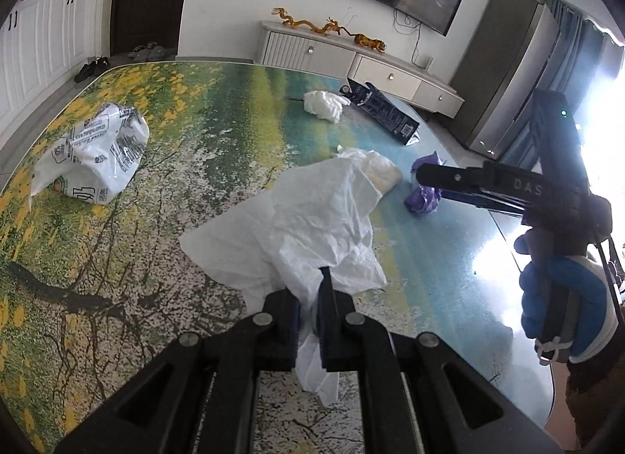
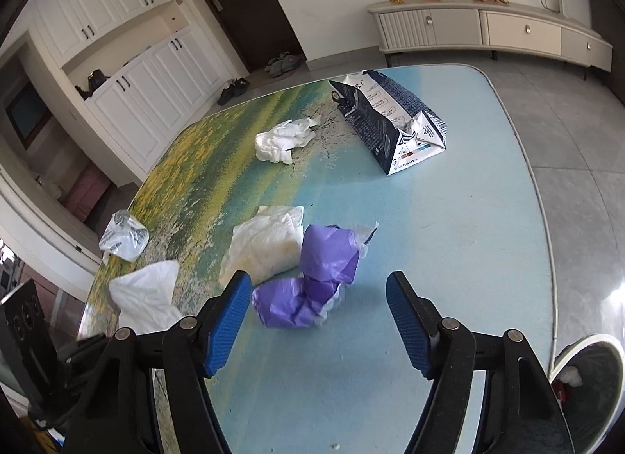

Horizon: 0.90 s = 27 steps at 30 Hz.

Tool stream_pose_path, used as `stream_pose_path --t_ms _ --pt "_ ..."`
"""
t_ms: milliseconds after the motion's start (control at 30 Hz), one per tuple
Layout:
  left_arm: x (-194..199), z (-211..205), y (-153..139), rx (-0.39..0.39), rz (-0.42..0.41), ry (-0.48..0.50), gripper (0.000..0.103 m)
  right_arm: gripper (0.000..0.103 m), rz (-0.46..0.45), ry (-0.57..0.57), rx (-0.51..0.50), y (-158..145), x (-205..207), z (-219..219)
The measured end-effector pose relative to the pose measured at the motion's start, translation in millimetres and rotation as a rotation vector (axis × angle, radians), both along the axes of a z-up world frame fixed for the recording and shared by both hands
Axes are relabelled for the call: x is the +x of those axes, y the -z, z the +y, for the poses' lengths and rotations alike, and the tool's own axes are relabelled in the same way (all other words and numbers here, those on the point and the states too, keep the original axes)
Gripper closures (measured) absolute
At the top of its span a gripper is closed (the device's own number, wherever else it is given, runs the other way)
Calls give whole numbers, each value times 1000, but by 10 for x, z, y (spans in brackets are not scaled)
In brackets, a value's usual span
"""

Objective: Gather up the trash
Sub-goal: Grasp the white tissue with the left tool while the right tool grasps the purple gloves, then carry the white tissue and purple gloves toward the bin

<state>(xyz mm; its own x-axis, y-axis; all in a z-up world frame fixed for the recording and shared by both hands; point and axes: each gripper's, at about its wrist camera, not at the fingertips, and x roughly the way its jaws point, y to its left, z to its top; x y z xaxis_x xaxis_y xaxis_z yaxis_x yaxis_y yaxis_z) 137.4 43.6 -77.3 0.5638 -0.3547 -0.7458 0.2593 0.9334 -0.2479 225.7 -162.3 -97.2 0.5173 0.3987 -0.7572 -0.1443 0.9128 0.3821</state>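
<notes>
Item one: white plastic bag (image 1: 312, 219), crumpled, lying at the centre of the left wrist view on the tabletop (image 1: 156, 258). I have my left gripper (image 1: 308, 321) clamped on its near edge, fingers nearly together with a fold of the film pinched between them.

Item two: purple wrapper (image 2: 308, 282), crushed into two lumps, low centre of the right wrist view. My right gripper (image 2: 318, 321) stands just in front of it, blue fingers (image 2: 226, 321) spread wide, nothing between the pads; the wrapper sits just beyond the tips, not touched.

Item three: pale yellowish-white wad (image 2: 265, 247), touching the purple wrapper on its left side.

Item four: crumpled white tissue (image 2: 283, 139), upper centre of the right view, well apart from the wrapper.

Item five: dark blue carton (image 2: 386, 122), torn open and lying on its side, upper right of the tabletop.

Item six: printed white bag (image 1: 93, 157), left side of the left view, near the tabletop edge.

Surroundings: a gloved hand (image 1: 562, 309) holds the right gripper at the right edge of the left view. A bin (image 2: 590, 379) shows at the lower right corner of the right view, beside the tabletop. A low cabinet (image 2: 488, 28) stands along the far wall.
</notes>
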Motion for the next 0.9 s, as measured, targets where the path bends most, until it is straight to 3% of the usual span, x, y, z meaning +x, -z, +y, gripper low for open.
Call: stream_pose_path --t_ms 100,167,233,567,900 --pt "-11 15 0 -9 1 -2 96 47 5 20 34 26 40 -15" --pt "-30 6 -10 -4 -5 -2 96 65 12 29 46 44 55 -27" --pt "-53 -13 -21 6 -15 -1 96 74 13 30 55 50 32 -46" --pt "-285 -136 -138 30 -45 9 97 76 -79 -8 51 -316 -493 -181" --pt "-486 -804 -490 27 -115 166 97 76 -144 135 -6 -640 -1327 -955"
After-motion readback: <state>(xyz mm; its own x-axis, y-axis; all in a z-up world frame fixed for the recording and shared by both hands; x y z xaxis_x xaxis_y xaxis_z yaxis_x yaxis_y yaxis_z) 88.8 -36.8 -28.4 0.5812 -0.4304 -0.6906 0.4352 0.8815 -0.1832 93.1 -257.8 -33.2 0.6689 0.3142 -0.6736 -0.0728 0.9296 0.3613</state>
